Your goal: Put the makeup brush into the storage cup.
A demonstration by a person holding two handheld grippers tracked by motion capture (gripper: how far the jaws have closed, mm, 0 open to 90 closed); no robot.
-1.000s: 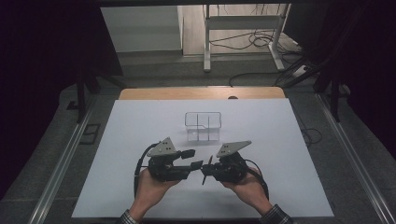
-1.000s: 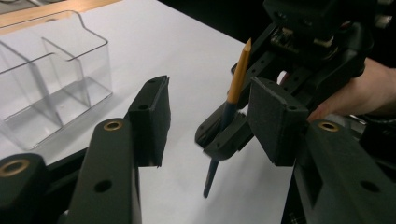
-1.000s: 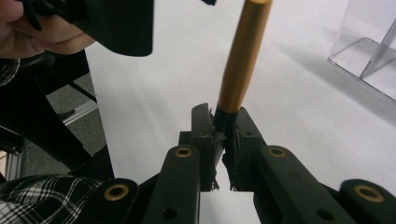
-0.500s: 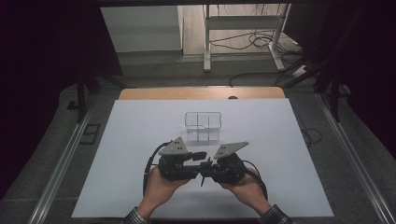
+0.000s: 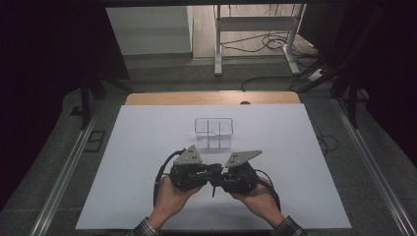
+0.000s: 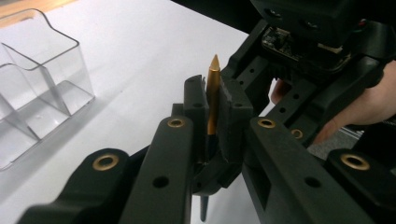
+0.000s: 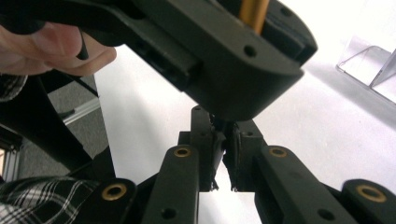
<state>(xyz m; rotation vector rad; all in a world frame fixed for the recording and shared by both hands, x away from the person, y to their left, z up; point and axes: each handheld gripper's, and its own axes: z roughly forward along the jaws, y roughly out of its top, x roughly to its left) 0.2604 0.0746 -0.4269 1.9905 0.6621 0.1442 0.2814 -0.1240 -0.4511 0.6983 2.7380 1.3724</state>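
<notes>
A gold pen (image 6: 213, 100) with a black end stands tip-up between both grippers, above the table's (image 5: 123, 162) near edge, just short of the clear organizer (image 5: 213, 132). The left gripper (image 6: 212, 114) has just been closing, and its pads now clamp the pen's gold barrel. The right gripper (image 7: 219, 154) is clenched on the pen's black lower part. Both hands (image 5: 172, 196) come in from the near edge, grippers pointing inward and meeting tip to tip. No writing is legible.
</notes>
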